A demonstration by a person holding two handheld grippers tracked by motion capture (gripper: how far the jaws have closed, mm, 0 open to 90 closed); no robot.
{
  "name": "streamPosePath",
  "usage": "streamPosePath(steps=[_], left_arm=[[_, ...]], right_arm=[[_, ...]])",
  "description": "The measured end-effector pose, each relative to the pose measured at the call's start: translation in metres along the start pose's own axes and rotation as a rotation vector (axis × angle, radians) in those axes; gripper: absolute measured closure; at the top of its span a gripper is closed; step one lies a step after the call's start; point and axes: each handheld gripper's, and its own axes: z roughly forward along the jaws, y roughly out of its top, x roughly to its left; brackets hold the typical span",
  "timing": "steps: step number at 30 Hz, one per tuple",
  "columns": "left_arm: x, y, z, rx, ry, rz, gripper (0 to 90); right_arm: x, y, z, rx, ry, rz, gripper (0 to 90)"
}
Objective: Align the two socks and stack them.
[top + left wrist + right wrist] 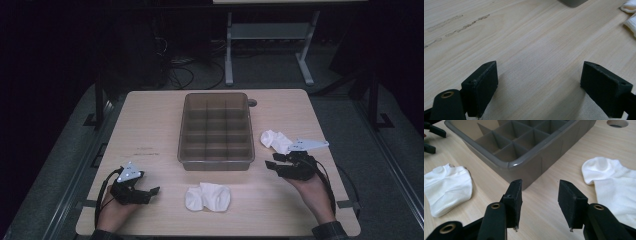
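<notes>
Both grippers, left [152, 191] & right [274, 162], open, empty, over pale wood table [150, 125]; dark room behind.

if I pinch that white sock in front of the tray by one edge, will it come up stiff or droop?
The white sock lies crumpled in soft folds, so it would likely droop and hang. It looks thin, probably very light. Pushed across the smooth wooden table, it would probably bunch up rather than slide whole.

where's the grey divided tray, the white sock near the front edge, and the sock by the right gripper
grey divided tray [216, 163]: high view, on its near outer wall
front white sock [207, 197]: high view, middle of the bundle
right-side white sock [616, 182]: right gripper view, on its flat body
</notes>
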Motion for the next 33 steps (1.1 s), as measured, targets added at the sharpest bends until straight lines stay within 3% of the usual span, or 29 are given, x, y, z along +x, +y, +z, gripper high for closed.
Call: streamPosePath(steps=[15,33], left_arm=[[0.0,0.0,0.0,0.004,0.0,0.001,14.1],[0.0,0.0,0.0,0.004,0.0,0.001,14.1]], right_arm=[[-0.02,0.012,0.002,0.008,0.002,0.016,53.8],[-0.045,0.027,0.005,0.002,-0.028,0.029,55.3]])
